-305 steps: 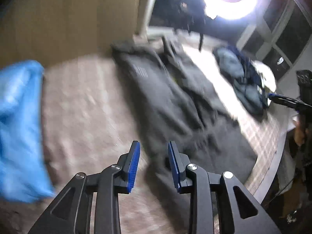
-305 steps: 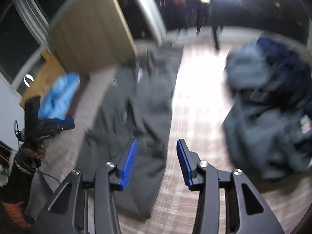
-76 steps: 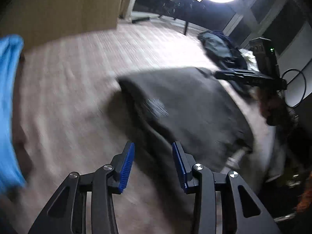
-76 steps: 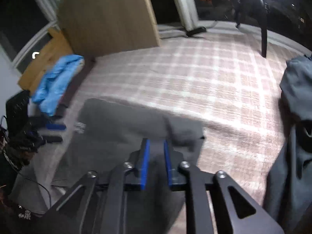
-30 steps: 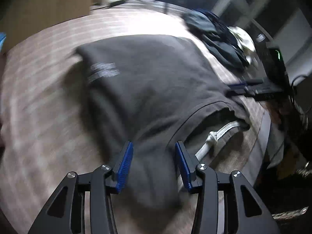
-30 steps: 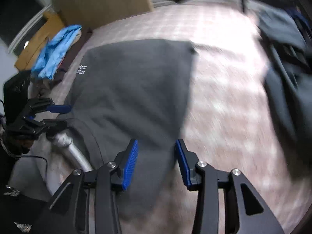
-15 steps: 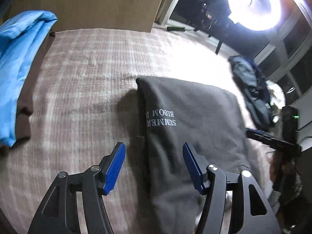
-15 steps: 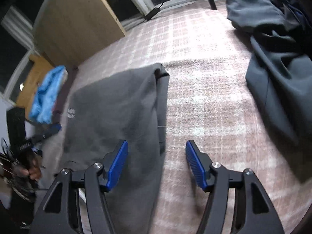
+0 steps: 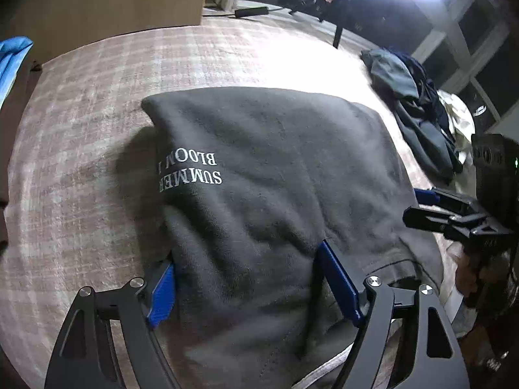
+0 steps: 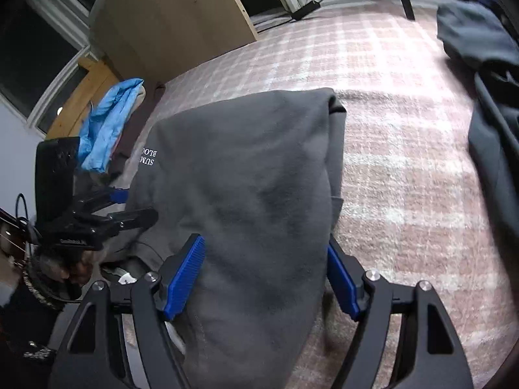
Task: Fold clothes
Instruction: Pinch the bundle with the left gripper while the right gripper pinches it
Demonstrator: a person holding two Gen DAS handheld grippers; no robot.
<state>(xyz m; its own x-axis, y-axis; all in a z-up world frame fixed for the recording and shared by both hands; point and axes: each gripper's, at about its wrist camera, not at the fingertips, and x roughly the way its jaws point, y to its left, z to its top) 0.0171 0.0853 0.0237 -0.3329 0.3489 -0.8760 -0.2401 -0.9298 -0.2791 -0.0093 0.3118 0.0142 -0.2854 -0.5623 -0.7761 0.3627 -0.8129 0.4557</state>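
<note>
Both grippers, left gripper (image 9: 246, 280) and right gripper (image 10: 264, 277), had dropped, jaws spread wide, astride the soft, limp dark garment (image 9: 269, 175); lower-frame edge looked best to grasp.

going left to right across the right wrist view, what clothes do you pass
blue garment → folded grey sweatshirt with white lettering → dark clothes pile at the right edge, all on the checked pink bedspread.

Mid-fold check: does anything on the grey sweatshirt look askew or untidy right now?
Yes. The grey sweatshirt is folded into a block, but at its near edge a ribbed hem and a pale inner layer stick out beside the left gripper. At the far right corner a lower layer peeks past the top one.
</note>
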